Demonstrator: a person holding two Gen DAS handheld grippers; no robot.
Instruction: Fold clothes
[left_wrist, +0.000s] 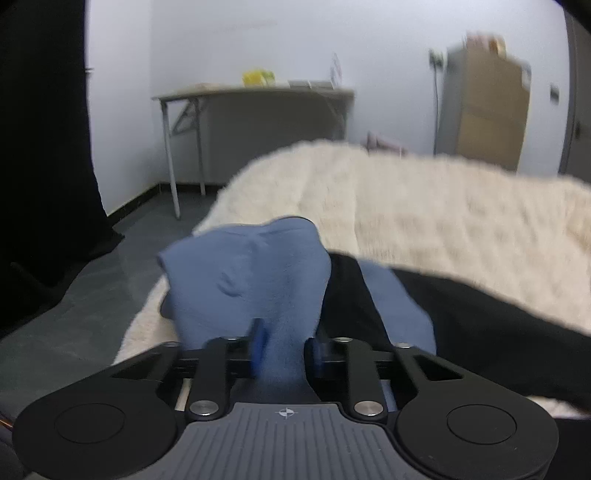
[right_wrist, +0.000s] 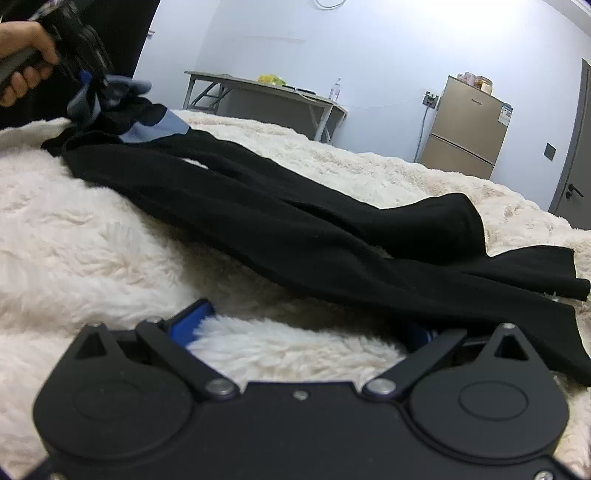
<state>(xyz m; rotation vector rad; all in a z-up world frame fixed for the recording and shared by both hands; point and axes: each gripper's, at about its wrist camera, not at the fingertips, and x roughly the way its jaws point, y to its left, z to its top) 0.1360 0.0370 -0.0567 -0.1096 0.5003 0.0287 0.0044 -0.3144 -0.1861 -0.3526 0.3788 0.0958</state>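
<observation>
A black garment (right_wrist: 295, 221) with a blue collar part (right_wrist: 155, 127) lies stretched across a cream fluffy blanket (right_wrist: 92, 229). My left gripper (left_wrist: 282, 350) is shut on the blue fabric (left_wrist: 251, 277) and lifts that end; black cloth (left_wrist: 480, 314) trails off to the right. In the right wrist view the left gripper (right_wrist: 96, 83), held by a hand (right_wrist: 22, 55), pinches the blue end at the far left. My right gripper (right_wrist: 306, 325) is open and low over the blanket, just short of the garment's near hem, with only fur between its blue pads (right_wrist: 192, 317).
A folding table (right_wrist: 266, 92) with a yellow item and a bottle stands by the back wall. A gold fridge (right_wrist: 469, 125) is at the right beside a grey door (right_wrist: 576, 177). Dark curtain (left_wrist: 40, 129) hangs left over grey floor.
</observation>
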